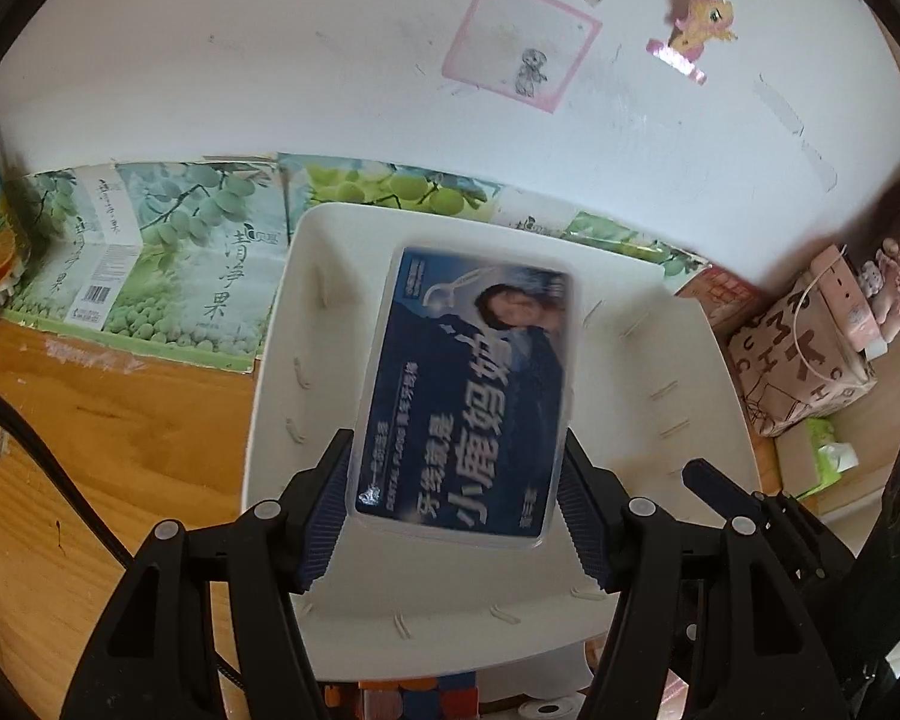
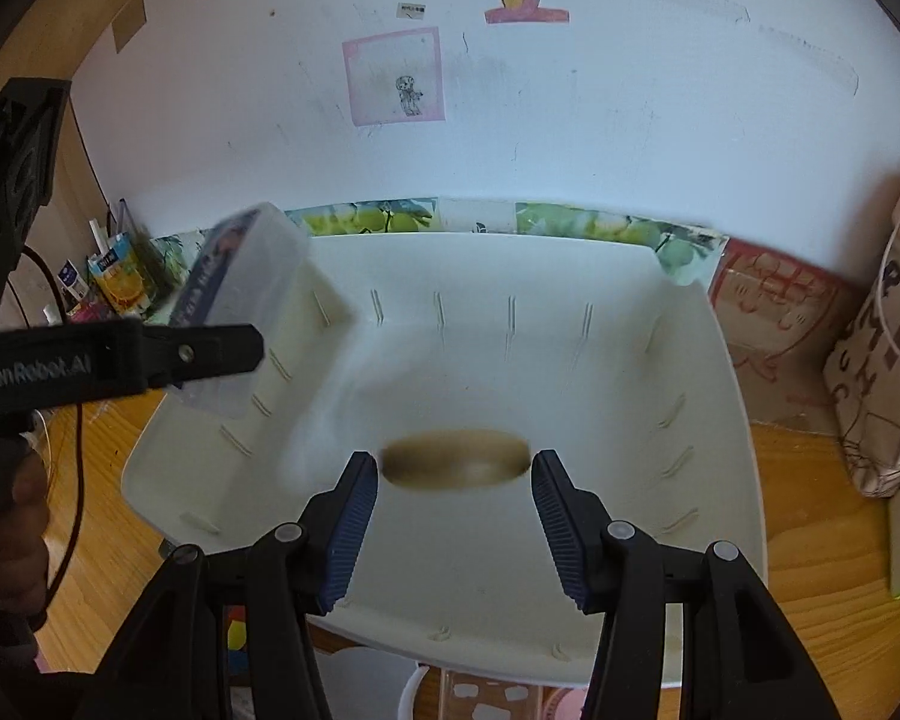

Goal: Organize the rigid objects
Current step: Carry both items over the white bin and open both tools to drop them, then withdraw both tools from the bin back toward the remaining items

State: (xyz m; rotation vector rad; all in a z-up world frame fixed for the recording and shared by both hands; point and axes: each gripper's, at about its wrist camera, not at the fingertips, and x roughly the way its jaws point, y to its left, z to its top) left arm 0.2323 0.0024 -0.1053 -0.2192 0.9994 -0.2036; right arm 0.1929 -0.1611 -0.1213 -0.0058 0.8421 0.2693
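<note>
Clearly both claws are carrying their loads over the white bin point(image 1: 270, 396), so the step in hand looks like setting things down inside it. The left claw point(image 1: 456, 498) is clenched on a clear plastic box with a blue label point(image 1: 468, 396), its pads pressing the box's two long sides low in the frame. The right claw point(image 2: 456, 498) grips a brown oval object point(image 2: 456, 468) by its ends at the centre of its own view; blur hides what the object is.

To do this well, each load should probably go low, close to the bin floor, before the pads let go, so that nothing drops or bounces. The box would best go flat along the left wall, leaving the middle for the oval piece. The two claws sit close together, so one should likely place first and clear off before the other follows.

The left view shows the box's printed face and the grip on it, but not the oval object. The right view shows the box from its side at the upper left, hanging over the bin's left wall, and a hand point(image 2: 6, 516) at the left edge. It also shows the bin floor point(image 2: 600, 420) bare, which the box hides from the left camera.
</note>
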